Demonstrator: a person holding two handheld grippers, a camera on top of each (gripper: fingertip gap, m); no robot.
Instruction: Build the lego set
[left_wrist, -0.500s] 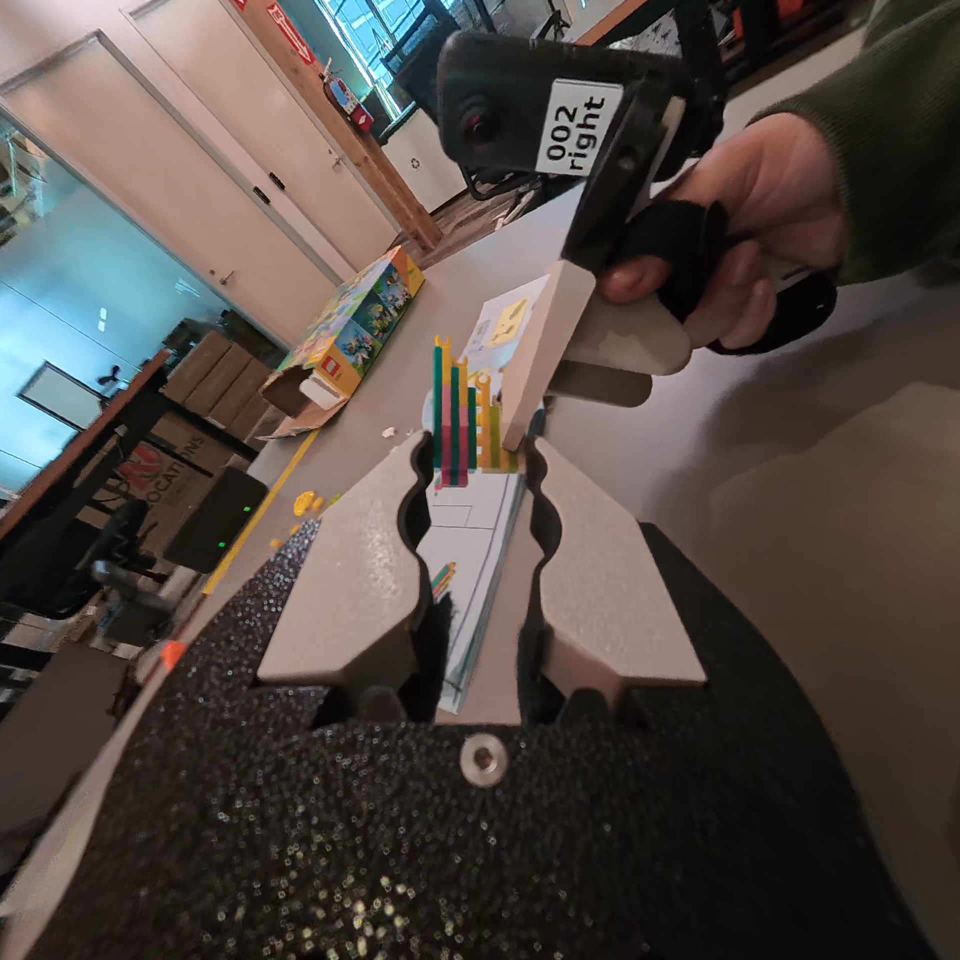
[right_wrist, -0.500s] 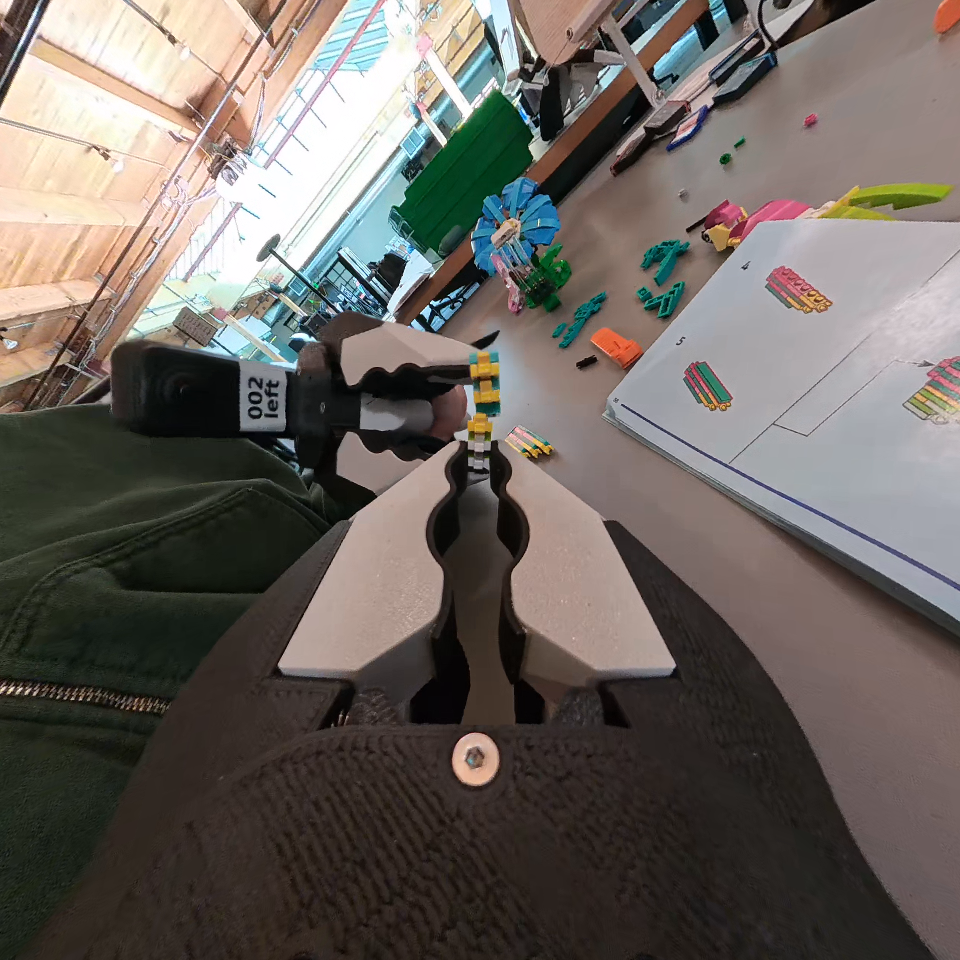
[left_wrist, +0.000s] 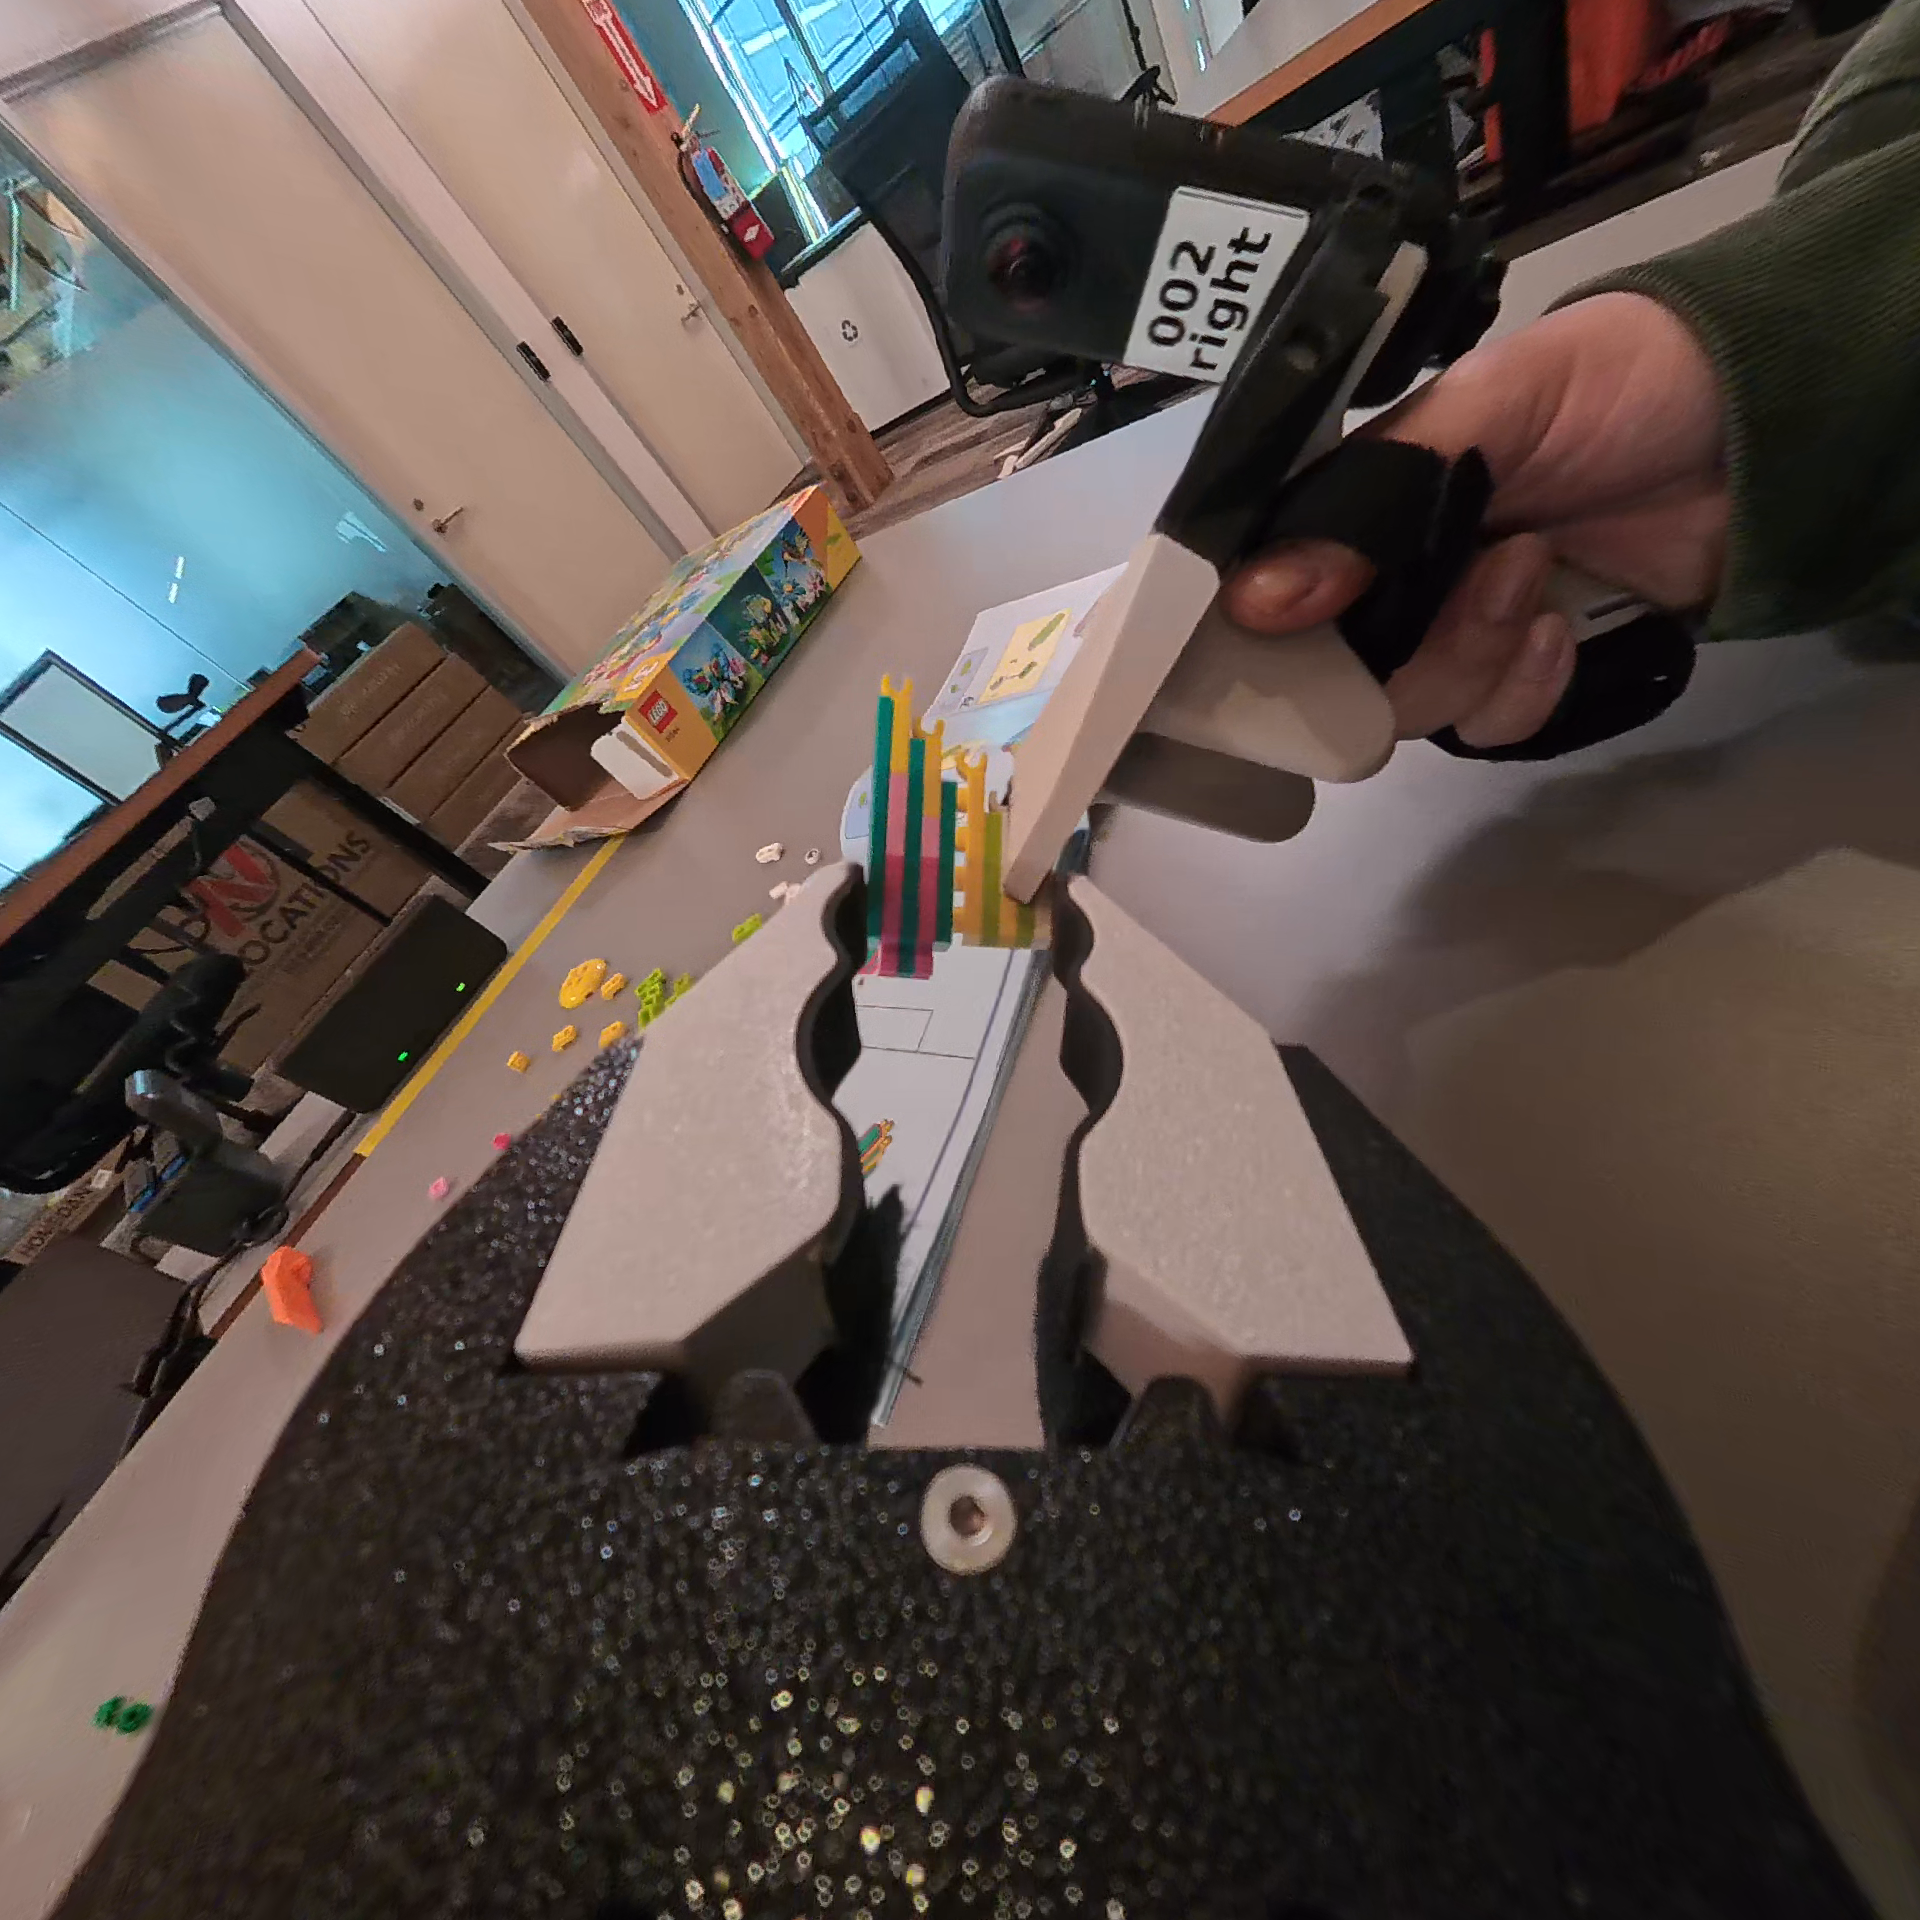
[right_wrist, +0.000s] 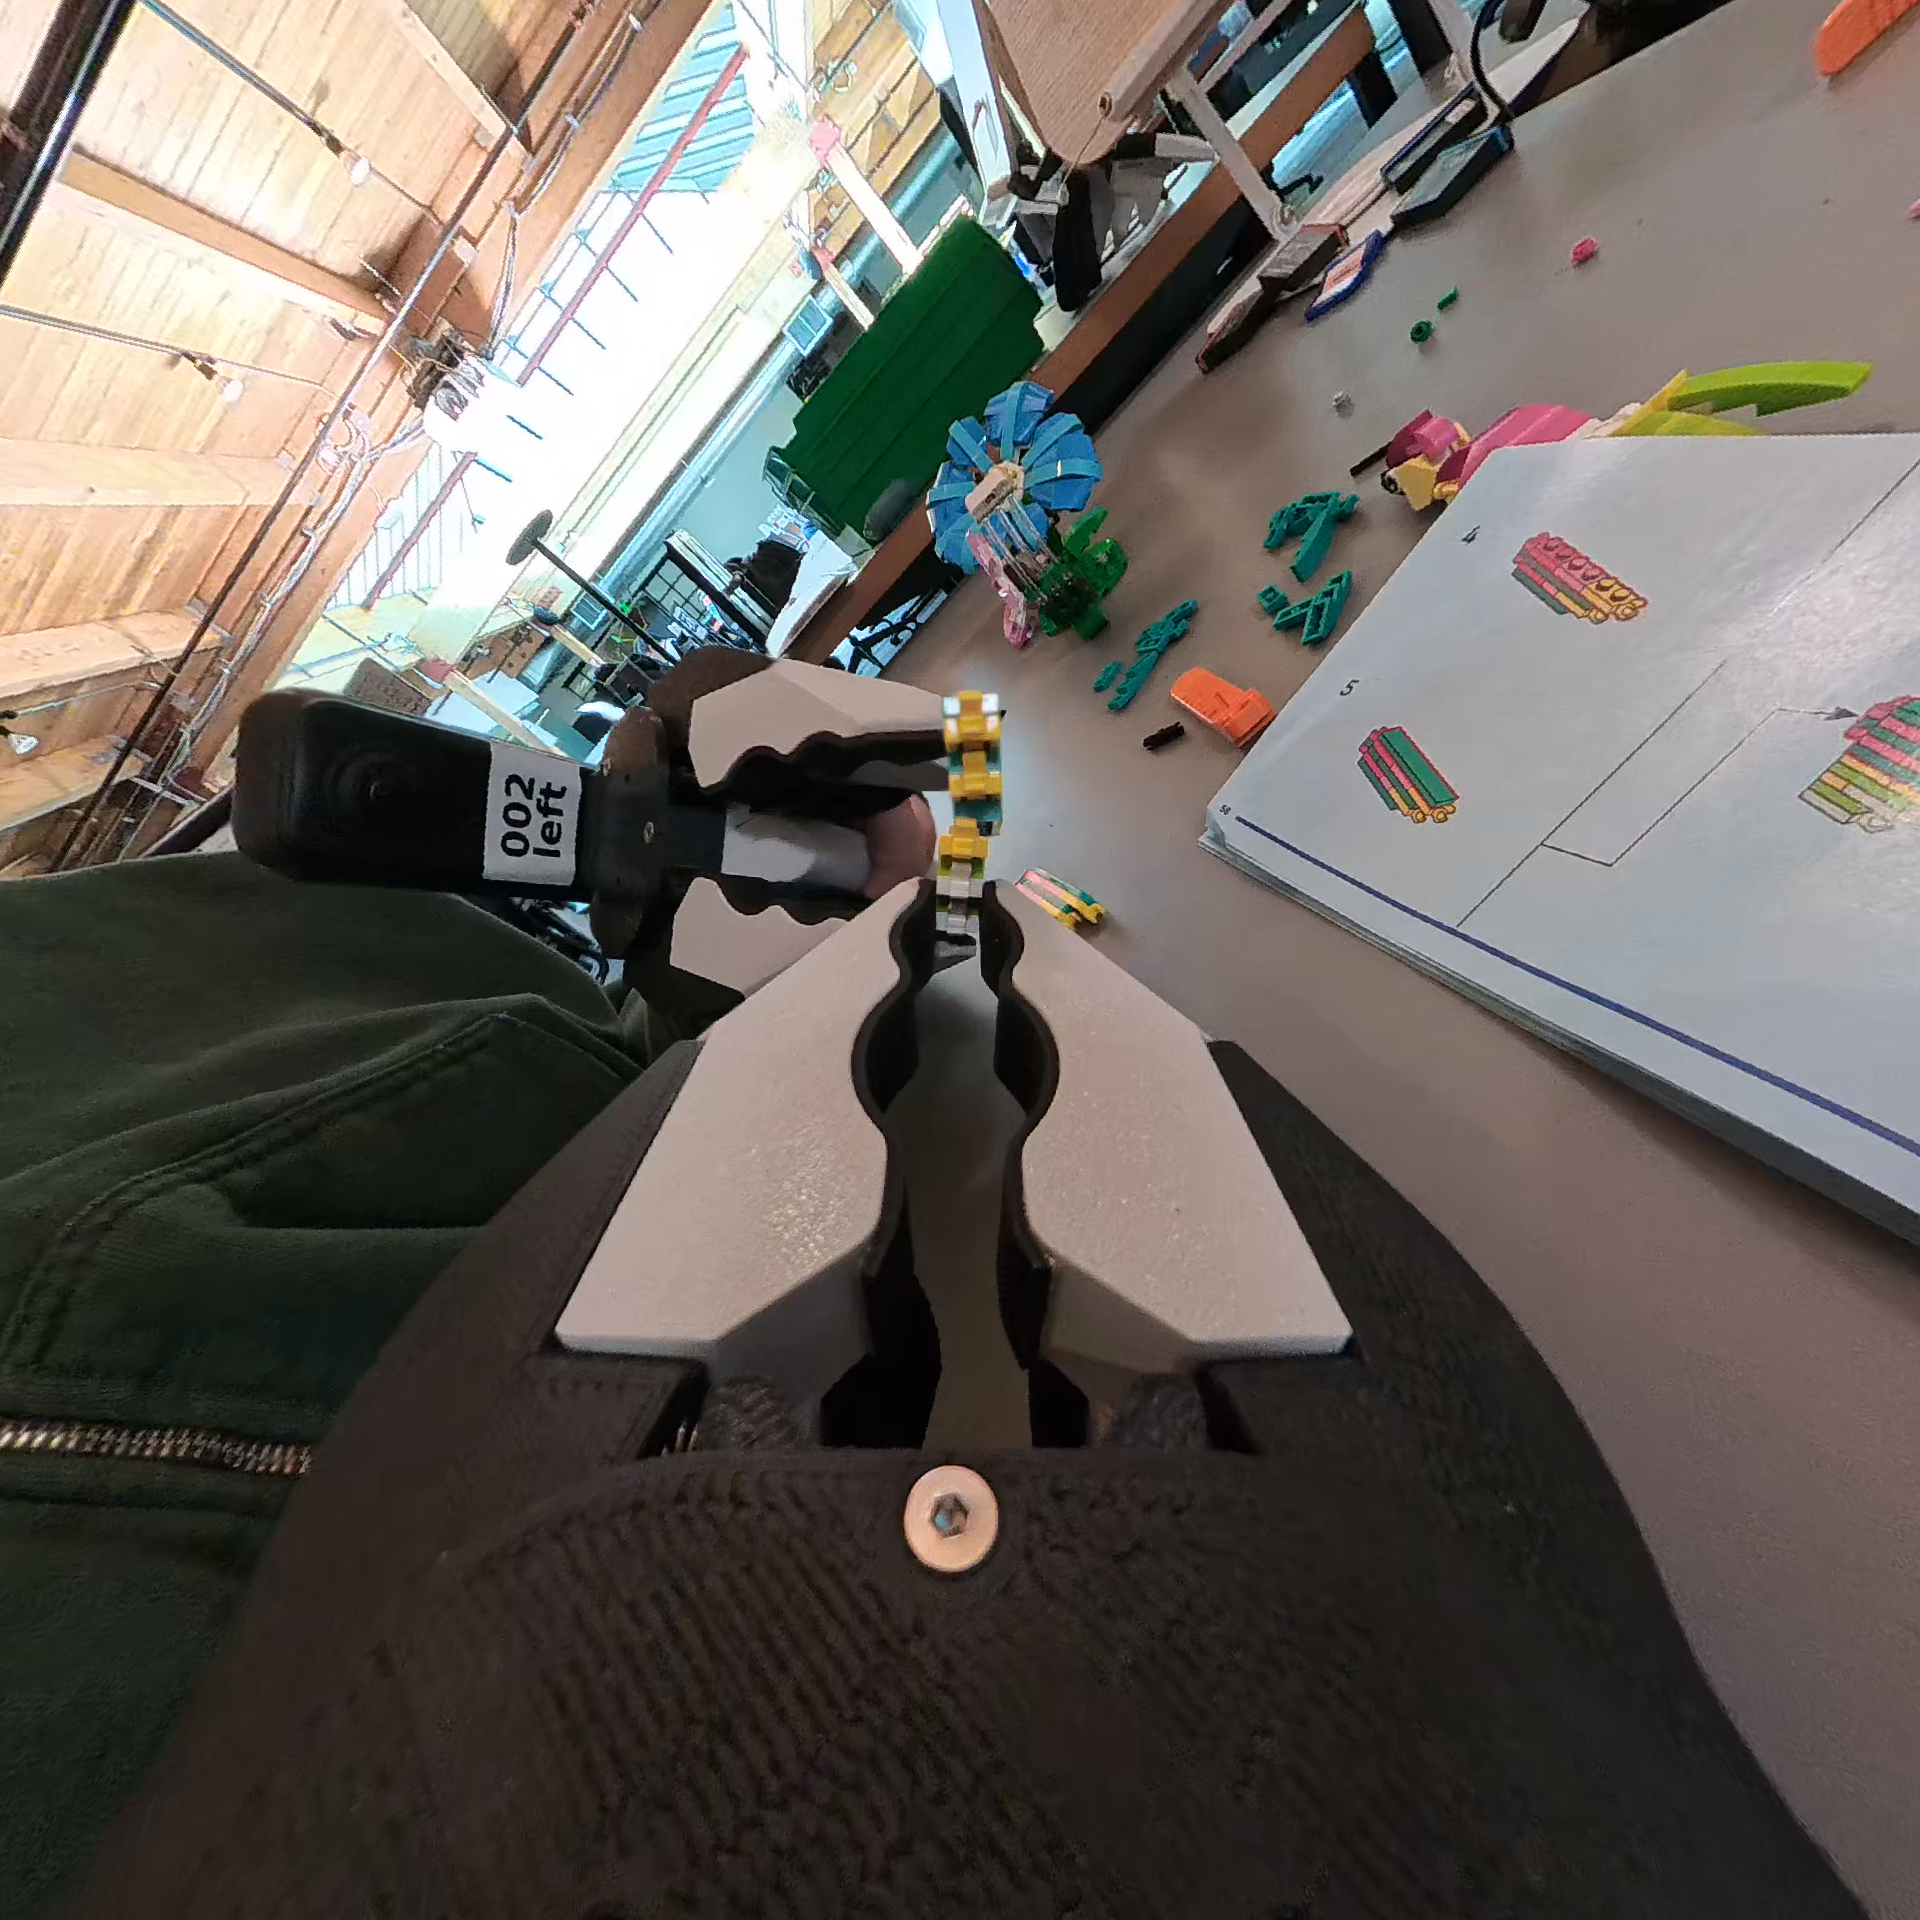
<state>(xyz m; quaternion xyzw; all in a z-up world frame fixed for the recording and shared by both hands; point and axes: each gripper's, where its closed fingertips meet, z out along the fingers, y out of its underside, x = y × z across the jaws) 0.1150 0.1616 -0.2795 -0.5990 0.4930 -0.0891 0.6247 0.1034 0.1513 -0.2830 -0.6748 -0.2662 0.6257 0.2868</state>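
The striped brick stack (left_wrist: 914, 831) of green, pink, yellow and lime plates stands on edge, pinched at its lower end in the left claw (left_wrist: 951, 914) and seemingly at one side by the right claw (right_wrist: 956, 904), above the open instruction booklet (right_wrist: 1621, 790) on the worktop (right_wrist: 1351, 1195).

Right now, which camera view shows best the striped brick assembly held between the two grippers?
The left wrist view: the striped brick assembly faces it broadside, its teal, pink, green and yellow strips clear. The right wrist view shows the assembly edge-on, a thin stack at the right gripper tips.
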